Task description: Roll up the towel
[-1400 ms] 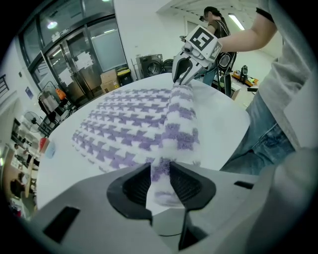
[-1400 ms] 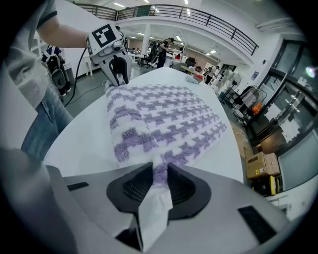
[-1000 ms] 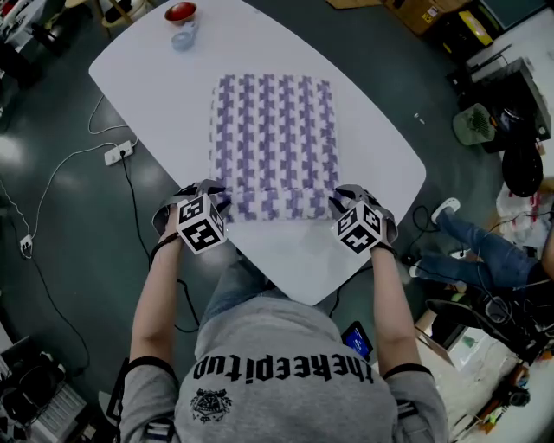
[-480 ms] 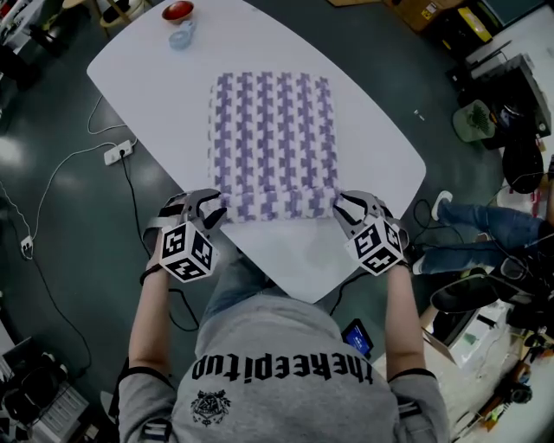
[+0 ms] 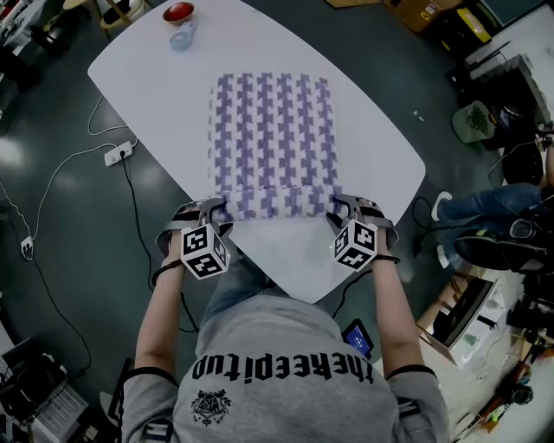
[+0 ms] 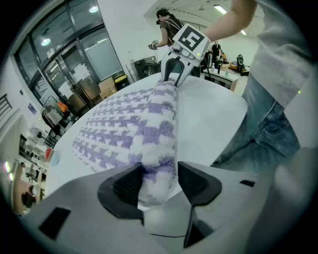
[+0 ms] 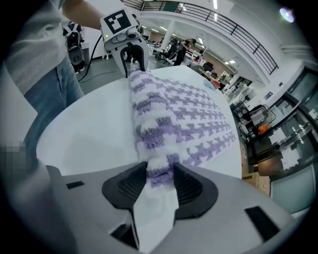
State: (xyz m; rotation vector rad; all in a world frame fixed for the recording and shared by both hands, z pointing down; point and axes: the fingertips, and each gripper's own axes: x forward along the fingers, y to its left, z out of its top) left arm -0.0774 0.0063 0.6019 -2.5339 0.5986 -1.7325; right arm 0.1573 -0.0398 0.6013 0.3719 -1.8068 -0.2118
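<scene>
A purple-and-white houndstooth towel (image 5: pixel 273 130) lies flat on the white table (image 5: pixel 381 156), and its near end is rolled into a short roll (image 5: pixel 273 202). My left gripper (image 5: pixel 212 210) stands at the roll's left end and my right gripper (image 5: pixel 342 208) at its right end. Both pairs of jaws have just been opening. In the left gripper view the roll end (image 6: pixel 159 124) sits between the wide pads of the left gripper (image 6: pixel 159 181), with a gap on one side. In the right gripper view the other end (image 7: pixel 149 114) lies loosely between the pads of the right gripper (image 7: pixel 160 181).
A red bowl (image 5: pixel 180 11) and a pale blue object (image 5: pixel 183 36) sit at the table's far corner. A power strip (image 5: pixel 117 153) with cables lies on the floor at the left. Another person's legs (image 5: pixel 485 203) and clutter are at the right.
Both grippers drew back from the towel's rolled edge toward me, then came back in to the roll's two ends with wider jaws. The roll looks slightly thicker.
</scene>
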